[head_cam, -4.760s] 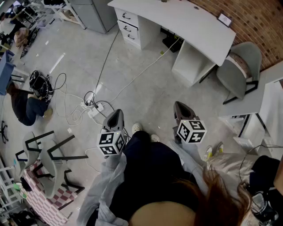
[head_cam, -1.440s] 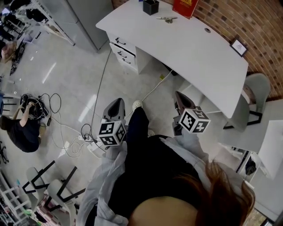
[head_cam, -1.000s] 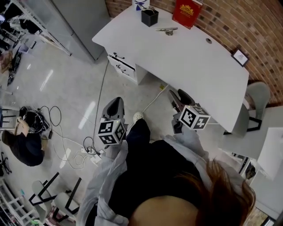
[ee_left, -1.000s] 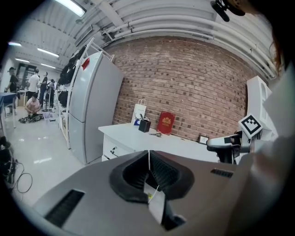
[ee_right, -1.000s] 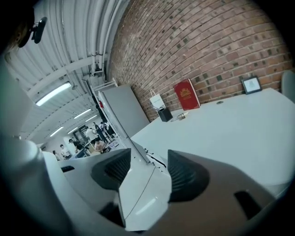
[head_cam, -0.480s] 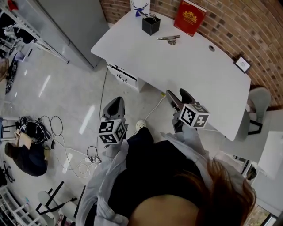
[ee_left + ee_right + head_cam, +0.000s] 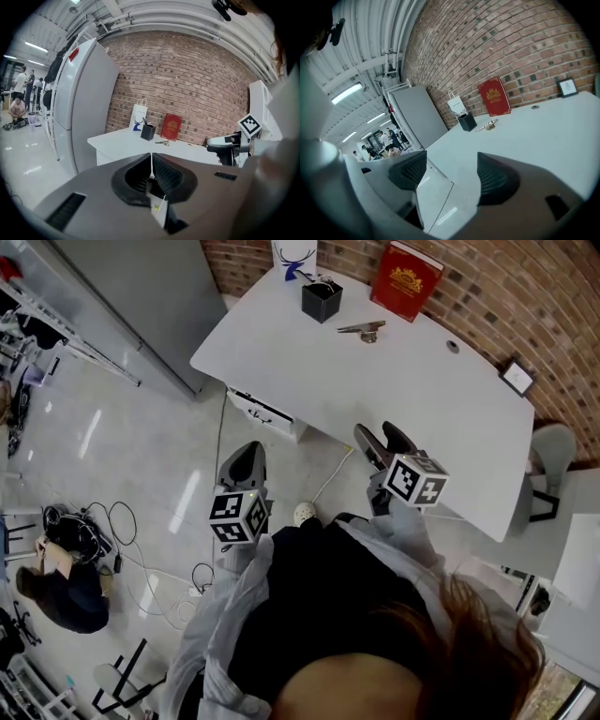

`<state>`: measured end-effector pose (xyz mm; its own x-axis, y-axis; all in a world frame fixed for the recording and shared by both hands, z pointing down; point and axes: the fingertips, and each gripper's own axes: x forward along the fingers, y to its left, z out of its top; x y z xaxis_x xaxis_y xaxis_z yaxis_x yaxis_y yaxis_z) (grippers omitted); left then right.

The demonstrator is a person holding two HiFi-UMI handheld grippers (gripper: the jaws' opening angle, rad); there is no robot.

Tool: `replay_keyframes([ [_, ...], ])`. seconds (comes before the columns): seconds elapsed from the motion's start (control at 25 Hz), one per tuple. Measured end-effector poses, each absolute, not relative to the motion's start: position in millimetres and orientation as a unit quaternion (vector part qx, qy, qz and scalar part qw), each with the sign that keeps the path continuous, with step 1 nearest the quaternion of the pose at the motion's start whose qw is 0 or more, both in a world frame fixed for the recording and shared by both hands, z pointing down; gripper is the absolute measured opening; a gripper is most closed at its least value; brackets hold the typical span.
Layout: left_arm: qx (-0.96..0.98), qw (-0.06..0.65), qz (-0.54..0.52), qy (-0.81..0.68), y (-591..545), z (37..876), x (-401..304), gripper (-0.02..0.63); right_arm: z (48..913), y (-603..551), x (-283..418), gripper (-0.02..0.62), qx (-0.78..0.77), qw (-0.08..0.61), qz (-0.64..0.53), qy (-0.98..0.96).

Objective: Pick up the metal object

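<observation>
Left gripper (image 7: 246,457): jaws pressed together, nothing between them, over the floor near the desk (image 7: 281,362). Right gripper (image 7: 379,435): jaws wide apart, empty, above the desk's near edge. Metal object (image 7: 362,330) lies flat on the far part of the desk, right of the black pen holder (image 7: 322,299) and left of the red book (image 7: 407,279), well apart from both grippers.

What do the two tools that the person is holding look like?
The left tool and right tool are dark grey, with black ribbed pads. Each carries a white cube with black square markers. The person's sleeves are pale grey.
</observation>
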<state>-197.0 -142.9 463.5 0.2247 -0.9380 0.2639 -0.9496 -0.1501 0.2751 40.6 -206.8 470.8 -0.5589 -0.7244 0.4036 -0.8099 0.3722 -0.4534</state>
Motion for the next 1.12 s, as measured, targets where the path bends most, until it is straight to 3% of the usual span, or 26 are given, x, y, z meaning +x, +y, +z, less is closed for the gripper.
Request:
replay_keyframes([
  [0.56, 0.772, 0.223, 0.036, -0.594, -154.9, 492.5, -175.8, 0.021, 485.7, -224.3, 65.9, 0.337, 0.488, 0.041, 0.352, -0.798],
  [1.12, 0.785, 0.221, 0.053, -0.576, -282.1, 492.0, -182.4, 0.021, 486.6, -337.2, 56.9, 0.337, 0.488, 0.008, 0.386, -0.783],
])
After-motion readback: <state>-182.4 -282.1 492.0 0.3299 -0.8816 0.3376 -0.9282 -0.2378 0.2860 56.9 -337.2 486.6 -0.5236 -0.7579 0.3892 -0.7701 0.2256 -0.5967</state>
